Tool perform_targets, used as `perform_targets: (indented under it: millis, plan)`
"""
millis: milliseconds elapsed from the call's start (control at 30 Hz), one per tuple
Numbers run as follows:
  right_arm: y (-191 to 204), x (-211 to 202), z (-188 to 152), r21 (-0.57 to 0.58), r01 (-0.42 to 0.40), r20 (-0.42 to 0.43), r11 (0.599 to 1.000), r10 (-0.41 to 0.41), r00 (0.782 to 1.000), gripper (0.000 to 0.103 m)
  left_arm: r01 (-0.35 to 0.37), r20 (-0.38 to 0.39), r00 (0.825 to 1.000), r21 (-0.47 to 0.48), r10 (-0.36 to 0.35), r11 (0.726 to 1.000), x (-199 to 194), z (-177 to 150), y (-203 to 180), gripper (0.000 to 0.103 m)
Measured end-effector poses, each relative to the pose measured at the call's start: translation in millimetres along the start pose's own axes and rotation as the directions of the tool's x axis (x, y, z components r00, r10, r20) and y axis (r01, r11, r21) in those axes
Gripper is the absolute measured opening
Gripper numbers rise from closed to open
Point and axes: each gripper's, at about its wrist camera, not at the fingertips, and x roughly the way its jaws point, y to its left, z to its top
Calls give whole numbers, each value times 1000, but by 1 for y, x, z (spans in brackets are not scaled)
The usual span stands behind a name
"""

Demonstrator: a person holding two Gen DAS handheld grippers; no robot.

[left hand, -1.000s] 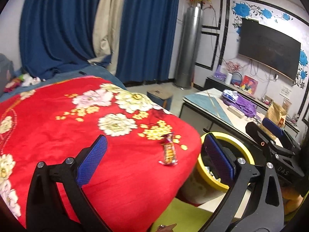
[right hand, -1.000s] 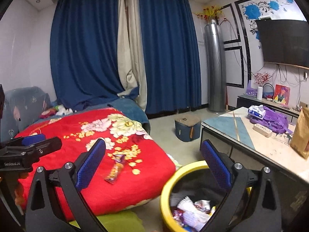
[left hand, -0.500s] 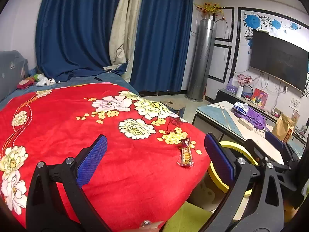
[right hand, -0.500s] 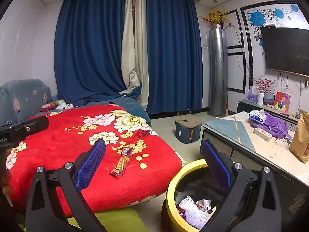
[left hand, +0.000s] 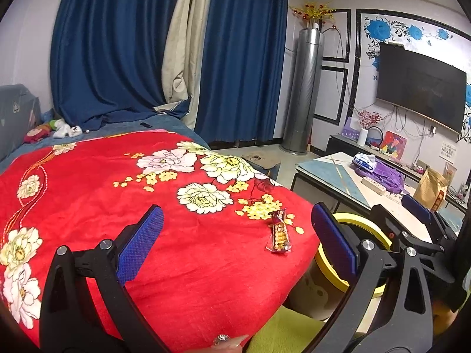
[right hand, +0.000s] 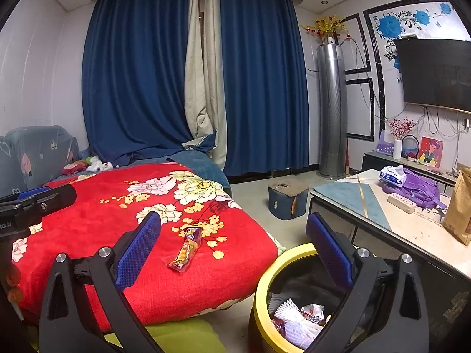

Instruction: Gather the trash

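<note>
A snack wrapper (left hand: pixel 279 232) lies on the red flowered blanket (left hand: pixel 103 194) near the bed's right corner; it also shows in the right wrist view (right hand: pixel 186 250). A yellow-rimmed trash bin (right hand: pixel 265 279) with wrappers inside stands on the floor beside the bed, also seen in the left wrist view (left hand: pixel 353 220). My left gripper (left hand: pixel 235 244) is open and empty above the blanket, the wrapper between its fingers and ahead. My right gripper (right hand: pixel 232 250) is open and empty, held over the gap between bed and bin.
A low table (right hand: pixel 368 206) with a purple bag (right hand: pixel 415 185), a power strip and a brown paper bag stands right of the bin. A small blue stool (right hand: pixel 287 197) sits on the floor beyond. Blue curtains and a tower air conditioner (right hand: pixel 331 111) line the back wall.
Both grippers have pulled back and tilted up, so more of the room and bed shows. The wrapper and bin have not moved. Both grippers stay open.
</note>
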Motion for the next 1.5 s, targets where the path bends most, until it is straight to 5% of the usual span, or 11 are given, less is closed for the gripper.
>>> perform_targets:
  millis: [1500]
  plan:
    - [-5, 4, -3, 40, 20, -9, 999, -19, 1000, 97, -2, -13, 1000, 3, 2, 1000, 6, -2, -2, 92]
